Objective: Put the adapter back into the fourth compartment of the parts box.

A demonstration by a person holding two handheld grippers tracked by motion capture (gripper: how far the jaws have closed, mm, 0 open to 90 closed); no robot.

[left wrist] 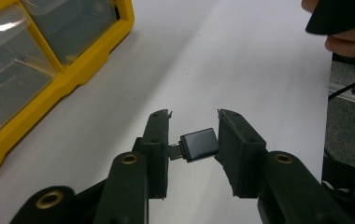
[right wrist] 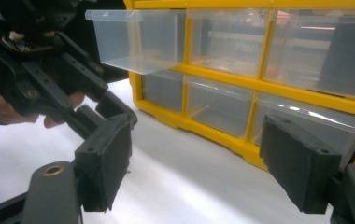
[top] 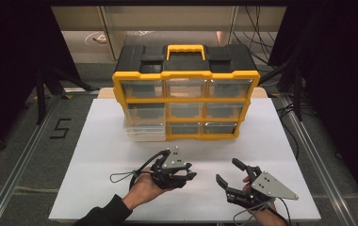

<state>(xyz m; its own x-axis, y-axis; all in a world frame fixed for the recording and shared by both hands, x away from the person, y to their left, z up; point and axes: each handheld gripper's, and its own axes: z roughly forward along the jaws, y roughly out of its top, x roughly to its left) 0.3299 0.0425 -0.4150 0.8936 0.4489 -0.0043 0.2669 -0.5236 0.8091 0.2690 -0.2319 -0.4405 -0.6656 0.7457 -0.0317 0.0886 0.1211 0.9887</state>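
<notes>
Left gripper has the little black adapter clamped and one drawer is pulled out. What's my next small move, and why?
Probably carry the left gripper toward the open drawer. Its jaws pinch the small black adapter above the table, and that drawer alone juts from the organizer.

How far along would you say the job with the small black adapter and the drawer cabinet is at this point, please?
Done: one clear drawer is pulled out at the cabinet's lower left, and the left gripper is shut on the adapter, held above the table. In hand: carrying it. Left: probably dropping it into the open drawer and closing that. The right gripper waits open, holding nothing.
</notes>
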